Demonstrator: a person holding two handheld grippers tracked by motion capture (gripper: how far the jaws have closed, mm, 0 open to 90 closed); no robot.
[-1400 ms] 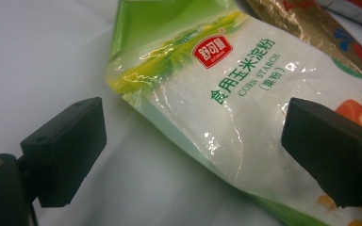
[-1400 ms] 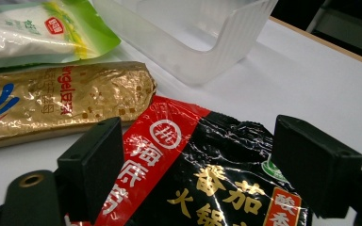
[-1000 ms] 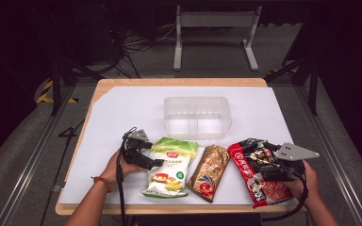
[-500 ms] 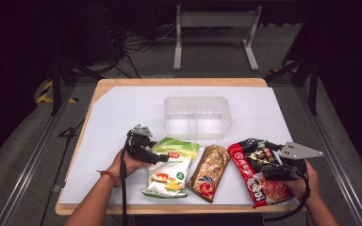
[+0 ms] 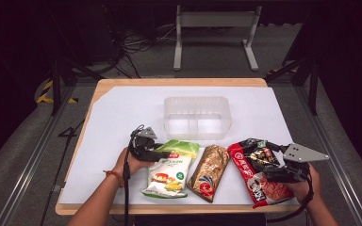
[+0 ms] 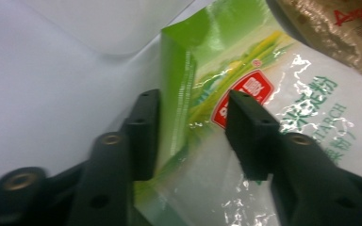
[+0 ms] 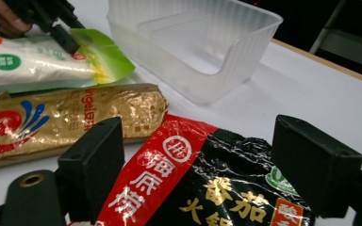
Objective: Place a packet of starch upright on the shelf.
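High view: the clear plastic bin (image 5: 197,117) sits at the middle of the white table cover (image 5: 118,113) and serves as the landmark; just in front of it, toward the person, lie three packets in a row. The green-and-white starch bag (image 5: 169,169) lies in front of the bin's left corner; the gold packet (image 5: 209,172) lies in front of its middle; the red-and-black noodle packet (image 5: 257,172) lies in front of its right corner. The left gripper (image 5: 164,154) reaches in from the left at the starch bag's upper edge, the end nearest the bin; the right gripper (image 5: 266,169) rests over the noodle packet.

Left gripper view: the jaws have just been closing, and the bag's green side seam stands between them; the left pad (image 6: 143,132) lies along the seam, the right pad (image 6: 250,134) lies over the bag's face, and a gap shows between them, so I judge the pinch begun but not yet firm.

Right gripper view: the right gripper's jaws stand wide, astride the noodle packet without pressing it; the bin lies beyond, its dividers bare.

The step in hand seems to be grasping the starch bag; next the jaws must close fully on the seam, then lift the slack bag clear and carry it over the bin's near wall.
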